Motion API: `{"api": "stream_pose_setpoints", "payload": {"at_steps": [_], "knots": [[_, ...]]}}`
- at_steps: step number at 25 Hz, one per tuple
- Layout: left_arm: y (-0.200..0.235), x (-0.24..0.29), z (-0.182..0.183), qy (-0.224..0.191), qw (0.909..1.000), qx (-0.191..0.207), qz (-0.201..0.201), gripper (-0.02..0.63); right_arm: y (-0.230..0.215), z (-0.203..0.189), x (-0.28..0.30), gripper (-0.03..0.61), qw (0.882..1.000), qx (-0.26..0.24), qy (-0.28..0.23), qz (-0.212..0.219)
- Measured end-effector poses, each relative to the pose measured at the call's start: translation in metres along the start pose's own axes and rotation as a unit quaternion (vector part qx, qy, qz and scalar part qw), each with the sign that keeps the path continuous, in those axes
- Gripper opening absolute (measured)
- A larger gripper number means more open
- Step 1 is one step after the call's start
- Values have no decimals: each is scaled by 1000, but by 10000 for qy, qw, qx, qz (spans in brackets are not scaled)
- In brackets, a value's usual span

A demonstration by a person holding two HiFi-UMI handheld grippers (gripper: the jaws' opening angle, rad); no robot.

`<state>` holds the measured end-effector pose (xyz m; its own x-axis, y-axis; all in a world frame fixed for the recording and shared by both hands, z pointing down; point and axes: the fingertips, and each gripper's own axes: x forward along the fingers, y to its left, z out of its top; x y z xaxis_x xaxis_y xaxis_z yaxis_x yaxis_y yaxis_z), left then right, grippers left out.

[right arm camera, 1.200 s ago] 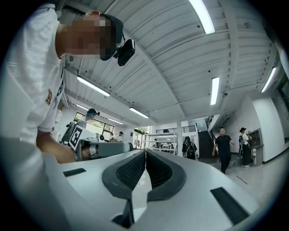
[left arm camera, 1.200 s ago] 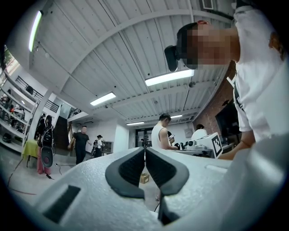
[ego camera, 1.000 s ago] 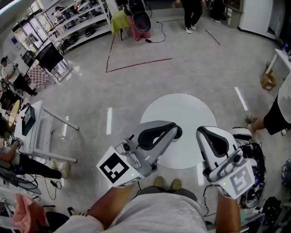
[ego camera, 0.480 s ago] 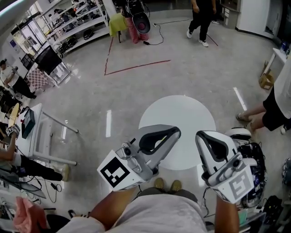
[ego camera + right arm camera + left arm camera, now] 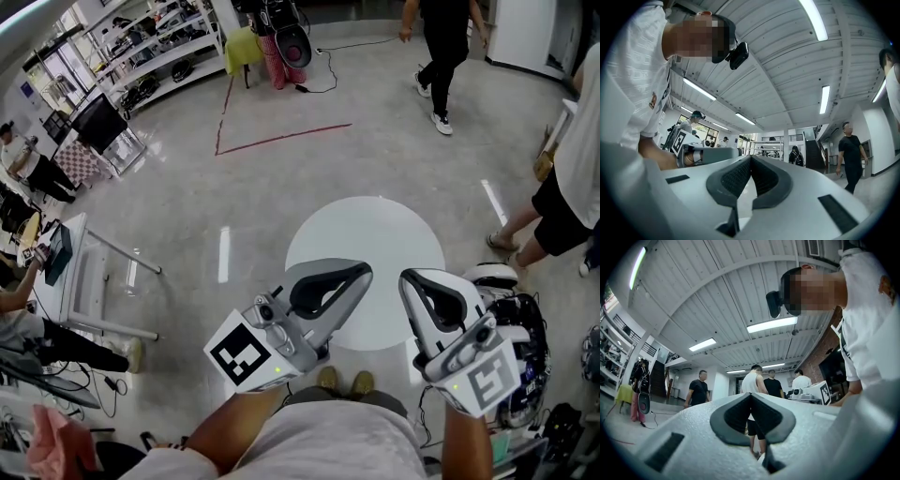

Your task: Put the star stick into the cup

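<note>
No star stick and no cup shows in any view. In the head view my left gripper (image 5: 362, 271) and right gripper (image 5: 411, 277) are held side by side close to my body, over the near edge of a round white table (image 5: 367, 228) whose top looks bare. Both point up and away from the floor. The left gripper view shows my left gripper (image 5: 750, 396) with its jaws meeting at the tip, shut on nothing. My right gripper (image 5: 751, 159) is likewise shut and empty, aimed at the ceiling.
A person in black (image 5: 448, 52) walks across the floor at the back right, and another stands at the right edge (image 5: 562, 211). Cabled equipment (image 5: 525, 323) sits right of the table. A white desk (image 5: 70, 272) and shelves (image 5: 155, 47) are at left.
Both grippers have stayed almost still, the left one shifting slightly right. The person in black has walked nearer and to the right; the person at the right edge has stepped further in.
</note>
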<state>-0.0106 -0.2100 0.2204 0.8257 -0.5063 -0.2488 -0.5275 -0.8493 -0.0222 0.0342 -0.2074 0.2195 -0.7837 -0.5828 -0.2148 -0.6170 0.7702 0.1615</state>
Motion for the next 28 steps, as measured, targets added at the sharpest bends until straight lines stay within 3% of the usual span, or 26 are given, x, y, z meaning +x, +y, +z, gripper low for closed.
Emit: {"api": "stream_pose_setpoints", "payload": {"at_steps": [28], "knots": [[9, -5, -2, 27, 9999, -93, 56, 15, -1, -15, 4, 11, 9998, 8, 207, -30]]}}
